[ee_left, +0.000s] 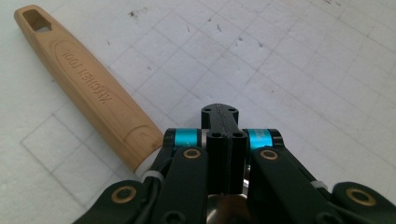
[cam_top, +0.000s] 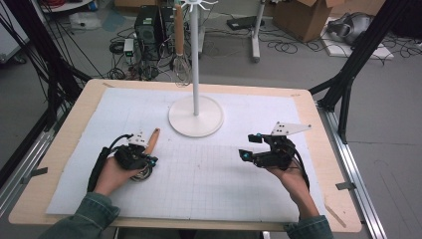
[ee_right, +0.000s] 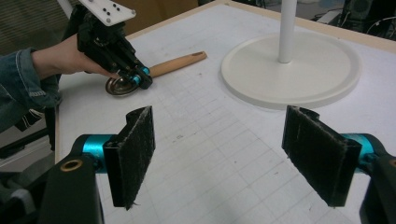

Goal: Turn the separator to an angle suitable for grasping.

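white stand mid-table, bare mat between

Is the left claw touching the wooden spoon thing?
Touching. In the right gripper view the left claw presses down on the ladle's metal bowl, with no gap. The left gripper view shows its jaws closed beside the wooden handle.

Denim sleeves; black grippers, cyan collars, brass rivets; right gripper tops pale, perhaps grey, plate.

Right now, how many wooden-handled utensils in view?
2. One ladle lies on the mat at the left gripper; one whisk hangs from the white stand. Others may be hidden.
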A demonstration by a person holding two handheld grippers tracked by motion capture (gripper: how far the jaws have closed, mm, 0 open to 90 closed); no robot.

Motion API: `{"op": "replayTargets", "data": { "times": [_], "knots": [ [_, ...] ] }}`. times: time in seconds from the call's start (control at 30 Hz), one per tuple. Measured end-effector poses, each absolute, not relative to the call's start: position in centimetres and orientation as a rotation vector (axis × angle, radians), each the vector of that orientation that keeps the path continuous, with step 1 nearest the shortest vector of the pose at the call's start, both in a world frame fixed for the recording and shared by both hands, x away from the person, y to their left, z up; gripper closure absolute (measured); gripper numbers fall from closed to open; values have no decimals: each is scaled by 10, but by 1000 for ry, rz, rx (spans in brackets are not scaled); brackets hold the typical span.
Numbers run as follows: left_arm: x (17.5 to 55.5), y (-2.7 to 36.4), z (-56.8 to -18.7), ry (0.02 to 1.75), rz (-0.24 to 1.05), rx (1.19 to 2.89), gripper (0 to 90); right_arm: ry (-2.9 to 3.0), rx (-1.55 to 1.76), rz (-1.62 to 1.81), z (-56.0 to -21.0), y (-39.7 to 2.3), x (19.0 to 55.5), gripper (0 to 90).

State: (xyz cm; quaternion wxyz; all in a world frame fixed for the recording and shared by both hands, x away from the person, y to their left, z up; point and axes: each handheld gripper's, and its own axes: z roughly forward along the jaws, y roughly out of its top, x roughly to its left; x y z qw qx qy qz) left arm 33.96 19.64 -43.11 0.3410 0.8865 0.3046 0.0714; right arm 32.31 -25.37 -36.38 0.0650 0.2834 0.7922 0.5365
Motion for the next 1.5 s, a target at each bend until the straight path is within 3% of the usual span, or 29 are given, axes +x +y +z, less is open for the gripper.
{"op": "replayTargets", "data": {
  "times": [0.47,0.93,1.5],
  "knots": [
    [330,213,-428,777,201,2290,896,2403,857,1615,-366,-249,323,247],
    [361,232,-419,955,394,2137,897,2408,861,1611,-366,-249,322,247],
    [380,233,-439,1056,323,2105,897,2417,861,1599,-369,-252,321,247]
  ]
}}
